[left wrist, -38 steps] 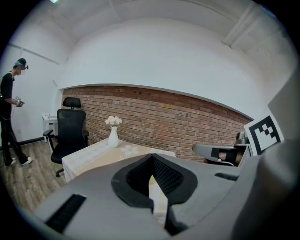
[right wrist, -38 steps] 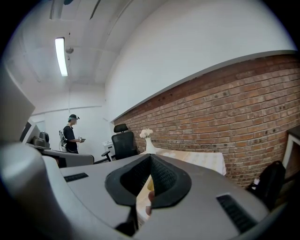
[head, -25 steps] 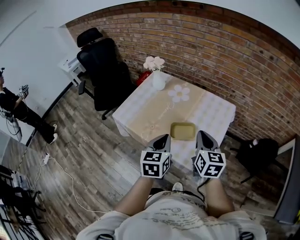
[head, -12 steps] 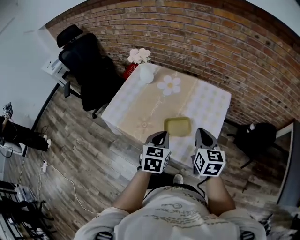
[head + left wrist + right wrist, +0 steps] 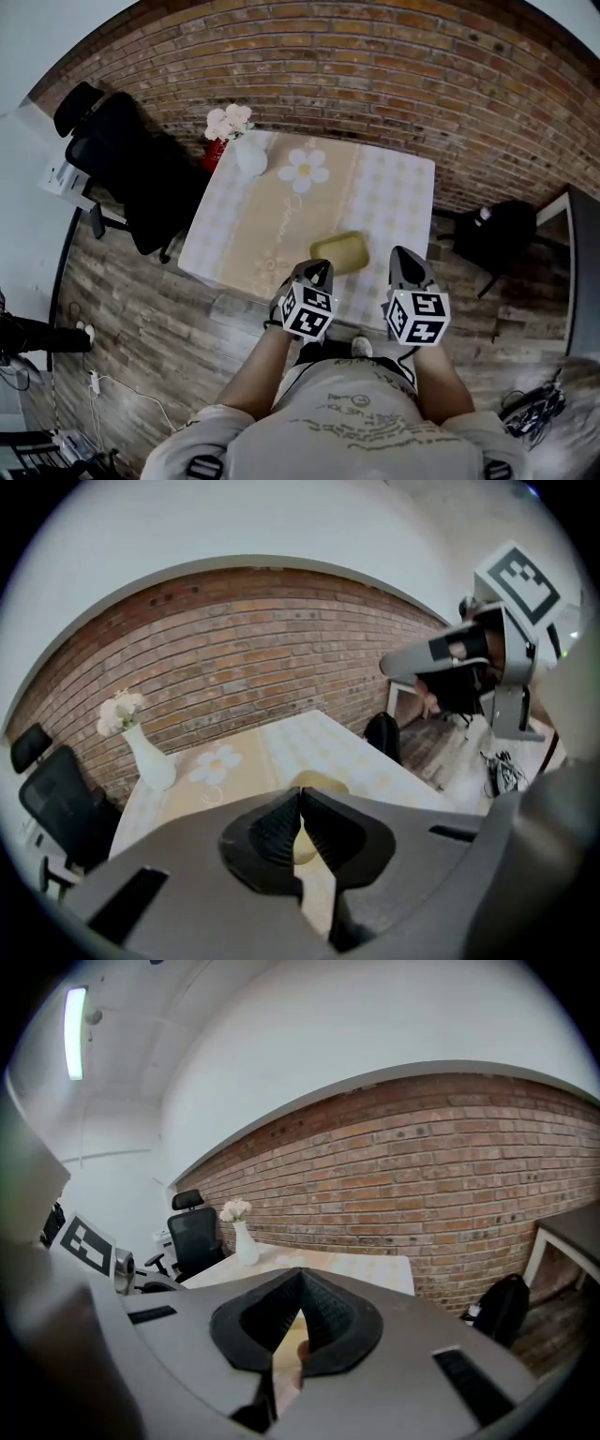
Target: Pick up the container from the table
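Note:
A shallow yellow-green container (image 5: pixel 339 252) lies near the front edge of the table (image 5: pixel 403 206), which wears a checked cloth with a beige runner. My left gripper (image 5: pixel 315 274) hovers just short of the container's near left corner, its jaws shut and empty. To the container's right, my right gripper (image 5: pixel 404 266) is over the table's front edge, also shut and empty. In the left gripper view the container (image 5: pixel 317 782) peeks out just above the closed jaws (image 5: pixel 300 797). The right gripper view shows closed jaws (image 5: pixel 300 1281) pointing over the table (image 5: pixel 370 1265).
A white vase of pale flowers (image 5: pixel 246 150) stands at the table's far left corner, beside a flower-shaped mat (image 5: pixel 307 169). A black office chair (image 5: pixel 122 159) is left of the table, a black backpack (image 5: pixel 497 230) on the floor to the right. A brick wall (image 5: pixel 375 84) lies behind.
The view has swung left to right, so table and container now sit more centred and nearer. Both grippers stayed shut and close to the table's front edge.

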Tool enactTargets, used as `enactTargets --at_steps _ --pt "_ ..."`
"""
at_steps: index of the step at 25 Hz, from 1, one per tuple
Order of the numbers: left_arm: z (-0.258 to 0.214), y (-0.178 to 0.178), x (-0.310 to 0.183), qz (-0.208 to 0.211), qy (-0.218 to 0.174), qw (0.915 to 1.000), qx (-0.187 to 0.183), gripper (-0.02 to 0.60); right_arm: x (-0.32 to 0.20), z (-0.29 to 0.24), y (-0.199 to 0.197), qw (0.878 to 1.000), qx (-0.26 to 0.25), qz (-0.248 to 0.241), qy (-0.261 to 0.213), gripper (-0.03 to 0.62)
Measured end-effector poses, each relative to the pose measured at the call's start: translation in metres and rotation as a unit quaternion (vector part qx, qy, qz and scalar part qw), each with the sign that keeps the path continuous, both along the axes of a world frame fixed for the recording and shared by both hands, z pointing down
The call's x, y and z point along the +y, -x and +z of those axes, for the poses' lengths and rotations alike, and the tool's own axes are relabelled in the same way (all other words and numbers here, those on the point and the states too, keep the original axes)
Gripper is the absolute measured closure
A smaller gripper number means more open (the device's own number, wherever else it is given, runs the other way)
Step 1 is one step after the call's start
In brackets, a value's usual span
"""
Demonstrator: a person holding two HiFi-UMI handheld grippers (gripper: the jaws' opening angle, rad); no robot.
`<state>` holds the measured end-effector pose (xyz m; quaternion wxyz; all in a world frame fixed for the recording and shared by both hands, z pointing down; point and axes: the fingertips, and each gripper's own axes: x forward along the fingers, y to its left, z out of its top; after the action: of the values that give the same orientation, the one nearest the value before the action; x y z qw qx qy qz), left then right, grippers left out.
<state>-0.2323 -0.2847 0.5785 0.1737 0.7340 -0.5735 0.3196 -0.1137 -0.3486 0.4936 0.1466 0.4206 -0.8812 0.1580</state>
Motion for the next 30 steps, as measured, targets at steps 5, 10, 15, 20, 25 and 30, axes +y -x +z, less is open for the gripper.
enactTargets --at_steps 5,10,15,20,25,30 --pt "0.028 -0.01 -0.014 0.083 0.033 0.9953 -0.037 0.584 -0.004 0.006 -0.018 0.999 0.01 0.044 0.009 0.592" --pt "0.058 -0.029 -0.02 0.172 0.073 0.9797 -0.073 0.584 -0.003 0.016 -0.037 0.996 0.016 0.079 0.025 0.592" --pt "0.086 -0.046 -0.016 0.245 0.112 0.9578 -0.101 0.537 0.003 0.026 -0.054 0.992 0.022 0.116 0.039 0.592" --pt "0.109 -0.052 -0.011 0.272 0.138 0.9463 -0.107 0.505 0.01 0.033 -0.067 0.988 0.025 0.144 0.049 0.592" --pt "0.126 -0.051 -0.011 0.279 0.16 0.9384 -0.126 0.503 0.02 0.038 -0.081 0.984 0.032 0.165 0.054 0.592" --pt "0.142 -0.051 -0.014 0.281 0.178 0.9318 -0.146 0.503 0.029 0.045 -0.099 0.98 0.037 0.188 0.062 0.592"
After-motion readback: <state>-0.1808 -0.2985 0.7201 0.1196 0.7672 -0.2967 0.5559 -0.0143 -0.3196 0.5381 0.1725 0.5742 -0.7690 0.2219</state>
